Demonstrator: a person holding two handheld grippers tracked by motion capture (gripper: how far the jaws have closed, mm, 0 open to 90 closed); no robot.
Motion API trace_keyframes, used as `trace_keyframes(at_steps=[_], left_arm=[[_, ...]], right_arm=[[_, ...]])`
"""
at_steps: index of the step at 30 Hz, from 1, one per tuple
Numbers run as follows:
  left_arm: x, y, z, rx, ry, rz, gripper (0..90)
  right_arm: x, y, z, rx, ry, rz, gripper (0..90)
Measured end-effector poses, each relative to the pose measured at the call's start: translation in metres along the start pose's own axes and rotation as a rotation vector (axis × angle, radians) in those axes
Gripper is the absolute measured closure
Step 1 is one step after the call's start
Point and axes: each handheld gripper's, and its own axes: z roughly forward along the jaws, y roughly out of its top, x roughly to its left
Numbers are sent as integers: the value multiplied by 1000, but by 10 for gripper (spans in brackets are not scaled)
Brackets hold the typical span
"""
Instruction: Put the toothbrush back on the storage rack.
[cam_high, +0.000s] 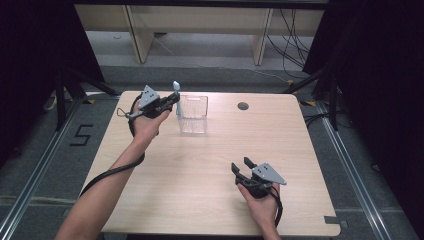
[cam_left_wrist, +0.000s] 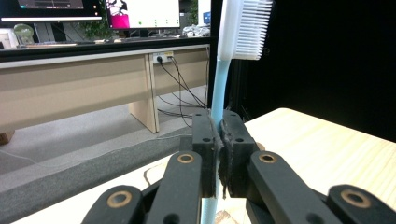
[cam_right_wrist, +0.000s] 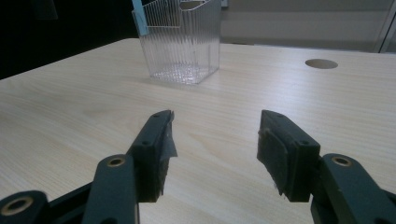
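Your left gripper (cam_high: 170, 102) clamps the toothbrush (cam_left_wrist: 219, 93) upright, seemingly beside the clear bin (cam_high: 193, 114) at upper centre, where it may snag the rim; your right gripper (cam_right_wrist: 212, 154) rests released.

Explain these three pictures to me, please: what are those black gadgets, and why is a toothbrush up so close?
No robot here: a person holds a hand-operated gripper in each hand. One picture looks down on the wooden table from above; the other two come from cameras riding on the grippers. The left gripper is shut on a light blue toothbrush, bristles up, beside a clear plastic container standing on the table. The right gripper sits low near the table with its fingers open, holding nothing.
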Motion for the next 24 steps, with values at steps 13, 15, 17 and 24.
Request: trace_keyframes(at_steps=[13,15,17,24], left_arm=[[-2,-10,0,14,-3,-10,853],[-2,-11,0,19,-3,-9,852],[-2,-13,1,25,-1,-11,852],[-3,-13,1,26,-2,-7,852]], right_arm=[[0,0,1,-1,-12,-17,457],[0,0,1,-1,-5,-10,458],[0,0,0,-1,-13,-14,457],[0,0,1,1,-8,-3,458]])
